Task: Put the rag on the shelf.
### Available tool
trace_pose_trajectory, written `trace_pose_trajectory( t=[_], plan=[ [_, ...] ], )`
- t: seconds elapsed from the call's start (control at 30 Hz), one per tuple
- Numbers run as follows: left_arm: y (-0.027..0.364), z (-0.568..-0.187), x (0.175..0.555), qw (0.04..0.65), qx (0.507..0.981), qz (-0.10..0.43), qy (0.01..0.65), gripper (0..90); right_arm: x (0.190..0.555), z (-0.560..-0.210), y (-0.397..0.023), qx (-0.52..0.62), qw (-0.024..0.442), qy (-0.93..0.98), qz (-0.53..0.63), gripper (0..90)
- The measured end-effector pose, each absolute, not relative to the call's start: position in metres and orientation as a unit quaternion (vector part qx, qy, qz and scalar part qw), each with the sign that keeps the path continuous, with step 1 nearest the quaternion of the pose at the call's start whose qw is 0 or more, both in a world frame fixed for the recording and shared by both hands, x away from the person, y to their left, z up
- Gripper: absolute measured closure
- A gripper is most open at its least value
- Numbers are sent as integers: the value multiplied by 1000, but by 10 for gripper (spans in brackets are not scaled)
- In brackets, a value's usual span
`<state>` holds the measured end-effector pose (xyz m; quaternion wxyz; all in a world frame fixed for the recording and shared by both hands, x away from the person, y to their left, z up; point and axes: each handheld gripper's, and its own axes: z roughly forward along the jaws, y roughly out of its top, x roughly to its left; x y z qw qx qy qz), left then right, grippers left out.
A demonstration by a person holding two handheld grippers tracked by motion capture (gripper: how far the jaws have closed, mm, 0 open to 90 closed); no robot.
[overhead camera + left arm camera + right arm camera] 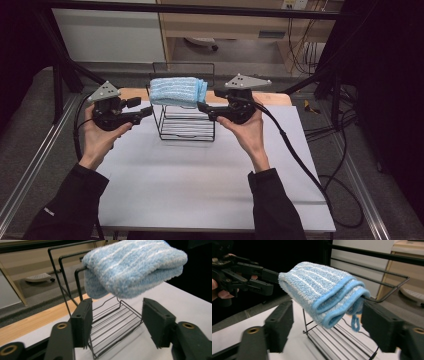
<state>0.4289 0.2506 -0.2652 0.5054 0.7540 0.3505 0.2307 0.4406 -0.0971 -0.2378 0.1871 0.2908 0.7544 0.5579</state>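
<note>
Blue terry cloth with pale stripes, folded thick [178, 91], lies draped over the top bar of the black wire rack [186, 126] standing on the white tabletop [210, 175]. Your left gripper [146, 112] hangs just left of the cloth, jaws parted and holding nothing. Your right gripper [203, 108] sits just right of it, jaws likewise spread, pads [280, 323] clear of the fabric.

Folded blue towel [178, 91] — draped atop wire rack [186, 125]
</note>
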Motion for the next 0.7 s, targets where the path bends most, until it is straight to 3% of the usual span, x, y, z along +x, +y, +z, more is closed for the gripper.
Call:
trace_pose_trajectory(
  t=[0.23, 0.7],
  plan=[
    [262, -282, 417, 483, 767, 234, 351, 307, 427, -254, -121, 304, 189, 761, 541, 108],
    [269, -348, 393, 461, 780, 204, 371, 130, 402, -327, -194, 367, 163, 755, 518, 23]
  ],
)
